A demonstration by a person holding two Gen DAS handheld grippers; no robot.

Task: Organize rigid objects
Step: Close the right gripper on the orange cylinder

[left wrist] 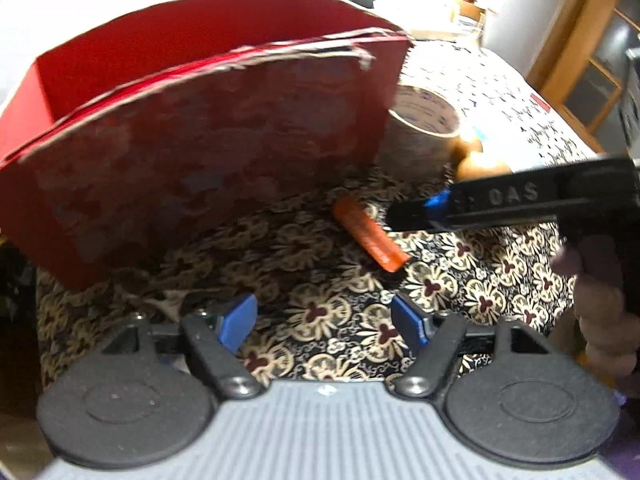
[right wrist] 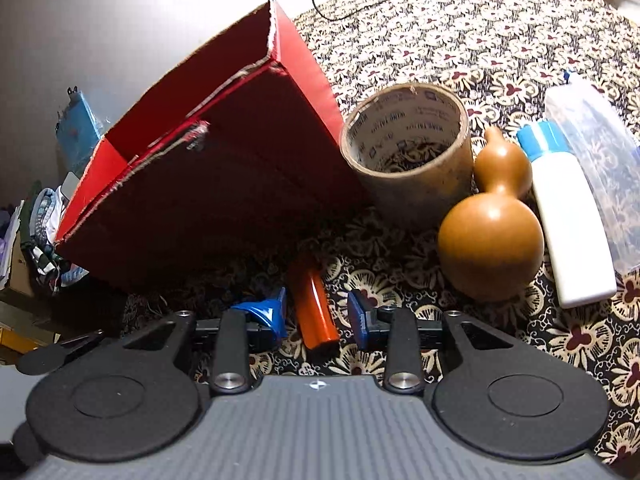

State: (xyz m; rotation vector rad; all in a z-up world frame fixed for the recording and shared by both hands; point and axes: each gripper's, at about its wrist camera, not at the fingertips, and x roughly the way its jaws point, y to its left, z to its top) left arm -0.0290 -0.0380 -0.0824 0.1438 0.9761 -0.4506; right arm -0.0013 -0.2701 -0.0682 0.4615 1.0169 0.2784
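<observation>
Left of both tools stands the red box (right wrist: 208,184). The left gripper (left wrist: 324,320) is spread wide, empty. The right gripper (right wrist: 318,312) is released, its pads (blue) flanking the orange lighter (right wrist: 314,308) without touching. Right of it: tape roll (right wrist: 412,152), gourd (right wrist: 492,232), white bottle (right wrist: 568,220).

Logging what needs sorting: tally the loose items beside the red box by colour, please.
Orange: 1, the orange lighter
Brown: 2, the tape roll and the wooden gourd
White: 1, the white bottle
Clear: 1, the clear plastic case
Total: 5
</observation>
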